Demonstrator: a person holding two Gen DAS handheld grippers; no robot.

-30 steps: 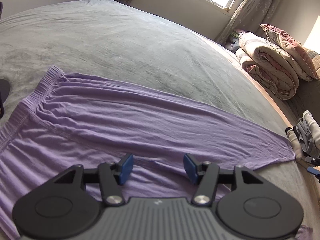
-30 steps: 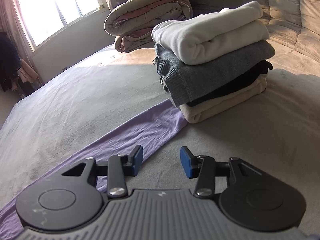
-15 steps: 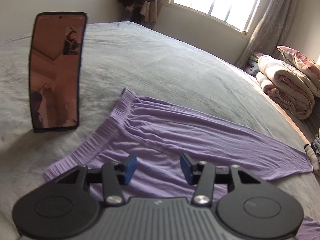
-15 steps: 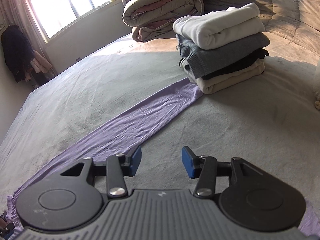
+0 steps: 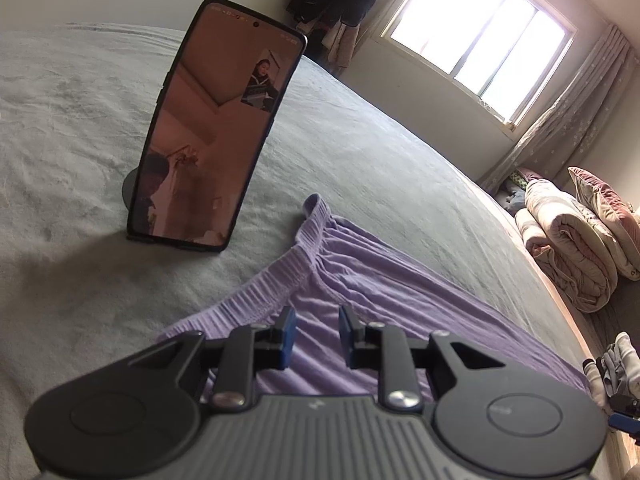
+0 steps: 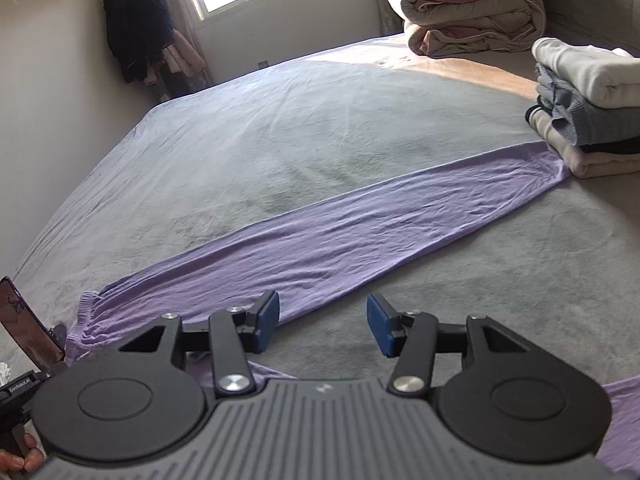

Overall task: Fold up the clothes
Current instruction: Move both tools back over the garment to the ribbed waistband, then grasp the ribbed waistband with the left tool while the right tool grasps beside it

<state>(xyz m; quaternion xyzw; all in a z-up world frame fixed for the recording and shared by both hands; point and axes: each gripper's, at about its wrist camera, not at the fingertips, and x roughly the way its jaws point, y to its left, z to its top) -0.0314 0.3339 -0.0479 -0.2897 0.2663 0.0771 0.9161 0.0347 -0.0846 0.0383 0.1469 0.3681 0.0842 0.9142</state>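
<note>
Grey bed (image 6: 304, 128) carrying purple trousers (image 6: 360, 228) laid flat, one leg reaching a stack of folded clothes (image 6: 592, 120). A phone (image 5: 216, 128) stands beside the waistband (image 5: 256, 292). Left tongs (image 5: 314, 334) and right tongs (image 6: 322, 326) hover open, empty. Handle label partly legible: "GenRobot.AI" (image 6: 18, 385).

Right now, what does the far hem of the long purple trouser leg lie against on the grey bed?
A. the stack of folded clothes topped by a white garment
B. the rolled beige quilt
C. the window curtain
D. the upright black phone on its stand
A: in the right wrist view the long purple trouser leg ends at the base of the stack of folded clothes.
</note>
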